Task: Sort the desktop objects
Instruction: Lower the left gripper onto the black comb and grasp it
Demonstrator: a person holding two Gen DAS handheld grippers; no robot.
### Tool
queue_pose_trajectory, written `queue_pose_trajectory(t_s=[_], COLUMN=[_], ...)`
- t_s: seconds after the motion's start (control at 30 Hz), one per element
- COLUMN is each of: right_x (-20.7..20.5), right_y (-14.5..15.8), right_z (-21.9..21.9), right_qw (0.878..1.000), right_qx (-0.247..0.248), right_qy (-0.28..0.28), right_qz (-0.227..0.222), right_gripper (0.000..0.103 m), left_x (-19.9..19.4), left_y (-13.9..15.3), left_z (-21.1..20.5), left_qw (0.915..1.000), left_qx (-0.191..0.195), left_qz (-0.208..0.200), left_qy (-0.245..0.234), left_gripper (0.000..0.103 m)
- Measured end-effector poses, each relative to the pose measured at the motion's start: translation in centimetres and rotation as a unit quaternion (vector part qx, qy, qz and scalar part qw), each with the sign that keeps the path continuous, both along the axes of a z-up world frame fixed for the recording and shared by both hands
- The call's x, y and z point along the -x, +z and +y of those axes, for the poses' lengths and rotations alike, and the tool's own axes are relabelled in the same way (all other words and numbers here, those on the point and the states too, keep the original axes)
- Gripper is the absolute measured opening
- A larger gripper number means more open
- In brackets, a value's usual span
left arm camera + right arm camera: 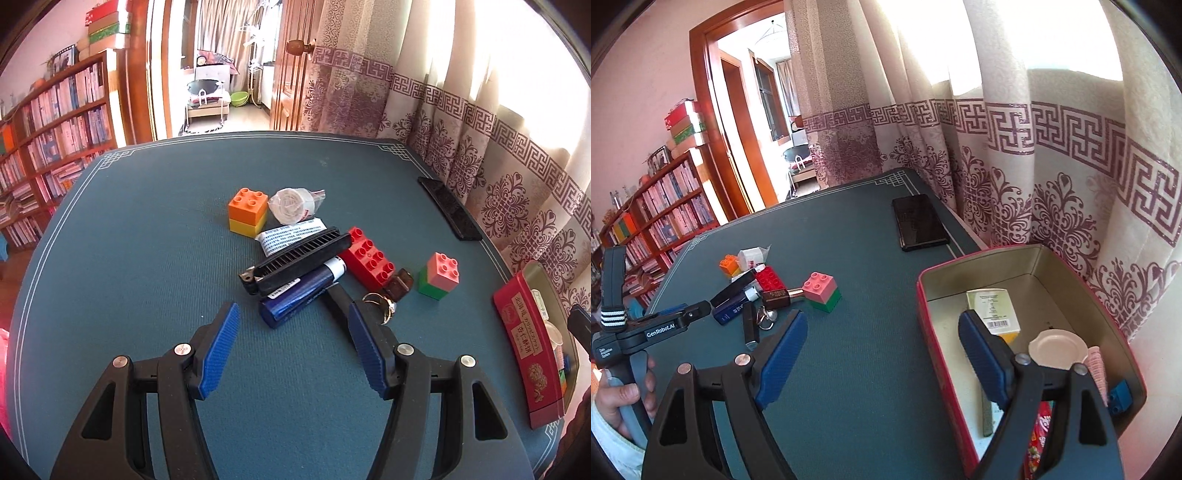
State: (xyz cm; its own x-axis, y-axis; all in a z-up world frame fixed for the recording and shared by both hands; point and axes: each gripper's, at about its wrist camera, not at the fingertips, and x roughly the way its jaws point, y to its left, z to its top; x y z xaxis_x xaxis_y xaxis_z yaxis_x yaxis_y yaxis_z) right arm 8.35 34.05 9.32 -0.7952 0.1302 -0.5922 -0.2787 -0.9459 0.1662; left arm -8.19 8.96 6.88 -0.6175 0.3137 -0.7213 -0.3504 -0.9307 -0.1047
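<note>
A pile lies mid-table: an orange-on-yellow brick (248,211), a bagged tape roll (293,205), a black comb (295,263), a blue tube (301,293), a red brick (366,257), a brown lighter (398,285), a key ring (382,302) and a pink-on-green brick (439,276). My left gripper (293,321) is open and empty, just in front of the blue tube. My right gripper (882,332) is open and empty, straddling the near-left wall of the red tin box (925,306), which holds a card (991,310), a small plate (1058,349) and a blue brick (1120,395).
A black phone (919,222) lies near the table's far right edge by the curtain. The red tin also shows at the right in the left wrist view (524,343). A bookshelf (48,140) stands beyond the table's left side. The left gripper's handle (646,328) is at the right view's left.
</note>
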Motion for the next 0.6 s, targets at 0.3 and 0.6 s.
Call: queue_pose_trajectory(t_s=[0.3,0.6], right_x=[4.4,7.6], right_y=[-0.9,-2.8], right_z=[-1.5,-1.9], right_qw=[0.999,0.999], right_qx=[0.017,0.029], right_qy=[0.030,0.024], right_qz=[-0.013,-0.031], right_gripper=[0.087,0.087], left_x=[4.3,6.1], left_y=[-0.8,-2.9], left_z=[0.8,1.8], left_qw=[0.9990,0.9968], left_qx=[0.006,0.003], left_qz=[-0.003,-0.004], left_qy=[-0.043,-0.080], left_gripper=[0.065,0.065])
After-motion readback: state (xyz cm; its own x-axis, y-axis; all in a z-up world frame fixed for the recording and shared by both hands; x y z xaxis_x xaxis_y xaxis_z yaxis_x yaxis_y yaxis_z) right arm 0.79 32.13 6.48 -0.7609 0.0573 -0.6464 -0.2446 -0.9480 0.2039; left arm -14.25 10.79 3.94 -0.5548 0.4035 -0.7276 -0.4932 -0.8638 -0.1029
